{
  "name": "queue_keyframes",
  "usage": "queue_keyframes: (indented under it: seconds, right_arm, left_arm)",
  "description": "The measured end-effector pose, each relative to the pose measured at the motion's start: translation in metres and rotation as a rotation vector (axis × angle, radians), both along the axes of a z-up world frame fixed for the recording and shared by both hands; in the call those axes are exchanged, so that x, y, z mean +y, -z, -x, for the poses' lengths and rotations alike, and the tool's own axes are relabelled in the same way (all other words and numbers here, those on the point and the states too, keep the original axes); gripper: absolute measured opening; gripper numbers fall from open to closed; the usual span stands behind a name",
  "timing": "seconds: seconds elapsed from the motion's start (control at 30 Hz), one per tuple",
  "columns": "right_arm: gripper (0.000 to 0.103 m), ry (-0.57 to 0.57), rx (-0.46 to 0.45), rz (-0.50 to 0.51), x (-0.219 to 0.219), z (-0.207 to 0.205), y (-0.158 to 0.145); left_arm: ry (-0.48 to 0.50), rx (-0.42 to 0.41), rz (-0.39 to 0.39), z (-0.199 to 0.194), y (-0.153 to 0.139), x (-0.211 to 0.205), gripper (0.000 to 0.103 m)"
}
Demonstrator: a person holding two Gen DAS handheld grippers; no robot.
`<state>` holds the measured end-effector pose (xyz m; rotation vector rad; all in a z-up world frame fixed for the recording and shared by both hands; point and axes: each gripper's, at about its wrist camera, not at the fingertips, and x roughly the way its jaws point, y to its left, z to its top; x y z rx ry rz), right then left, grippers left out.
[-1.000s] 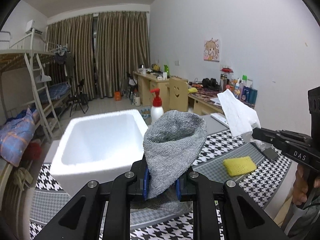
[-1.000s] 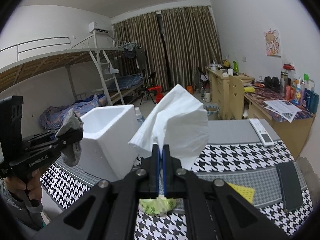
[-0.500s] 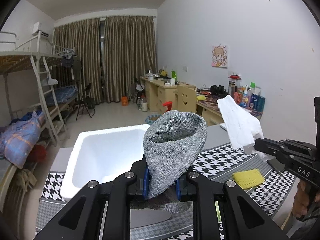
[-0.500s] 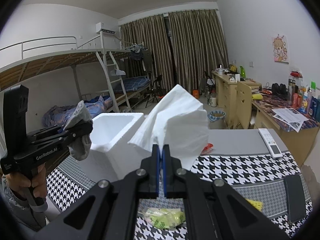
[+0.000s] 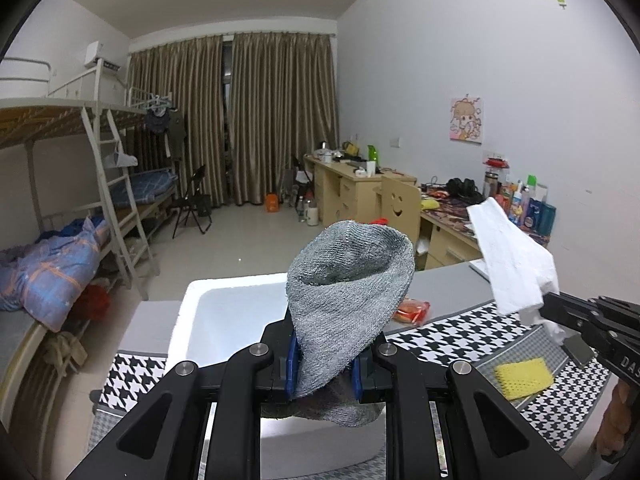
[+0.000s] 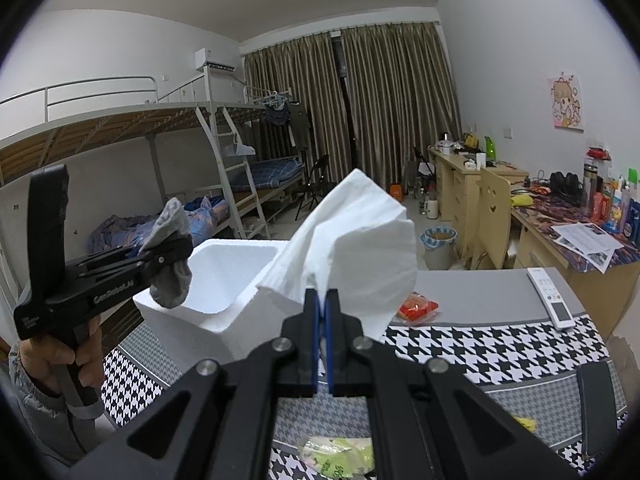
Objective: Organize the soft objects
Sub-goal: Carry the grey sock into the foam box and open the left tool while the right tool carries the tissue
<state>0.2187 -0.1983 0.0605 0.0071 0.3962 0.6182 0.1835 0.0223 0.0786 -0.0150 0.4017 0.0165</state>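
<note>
Left gripper [image 5: 324, 364] clamped on a grey knitted sock [image 5: 348, 288], held clear above the white foam box [image 5: 224, 312], probably so it can drop straight in. Right gripper [image 6: 322, 340] pinched almost fully closed on a thin, creased white tissue [image 6: 352, 240], raised beside the box over the houndstooth mat [image 6: 480, 352], likely waiting its turn. Left on the mat: a porous yellow sponge [image 5: 524, 376].

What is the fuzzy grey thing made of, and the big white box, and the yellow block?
Grey sock: looks like knitted fabric, soft and matte, with visible ribbing and a frayed edge. White box: probably foam, from its thick, grainy, dull walls. Yellow block: likely a sponge, with a bumpy, matte surface.
</note>
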Motion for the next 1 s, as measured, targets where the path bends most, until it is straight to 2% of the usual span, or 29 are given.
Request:
queue_keyframes:
  seconds: [0.2, 0.4, 0.57, 0.63, 0.7, 0.77, 0.83, 0.87, 1.0]
  right_arm:
    - [0.005, -0.008, -0.008, -0.011, 0.004, -0.001, -0.002]
    - [0.005, -0.022, -0.004, -0.001, 0.016, -0.007, 0.0]
    - [0.005, -0.03, -0.002, 0.009, 0.026, -0.009, 0.001]
    - [0.005, -0.028, 0.002, 0.014, 0.029, -0.01, 0.001]
    - [0.005, -0.028, 0.008, 0.025, 0.032, -0.011, 0.003]
    - [0.005, -0.027, 0.01, 0.03, 0.034, -0.011, 0.003]
    - [0.005, -0.026, 0.012, 0.034, 0.036, -0.011, 0.003]
    - [0.005, -0.027, 0.013, 0.035, 0.037, -0.011, 0.003]
    - [0.005, -0.034, 0.011, 0.042, 0.043, -0.01, 0.001]
  left_arm:
    - [-0.029, -0.005, -0.011, -0.003, 0.002, 0.011, 0.021]
    - [-0.09, 0.013, 0.022, -0.015, 0.008, 0.029, 0.021]
    - [-0.081, 0.03, 0.024, -0.023, 0.013, 0.035, 0.023]
    - [-0.069, 0.037, 0.025, -0.025, 0.015, 0.037, 0.034]
    - [-0.077, 0.042, 0.029, -0.026, 0.017, 0.039, 0.068]
    - [-0.097, 0.026, 0.038, -0.023, 0.017, 0.044, 0.084]
    - [-0.122, 0.009, 0.033, -0.02, 0.015, 0.046, 0.091]
    - [-0.136, 0.007, 0.021, -0.019, 0.016, 0.047, 0.098]
    - [-0.143, -0.015, 0.014, -0.011, 0.014, 0.048, 0.102]
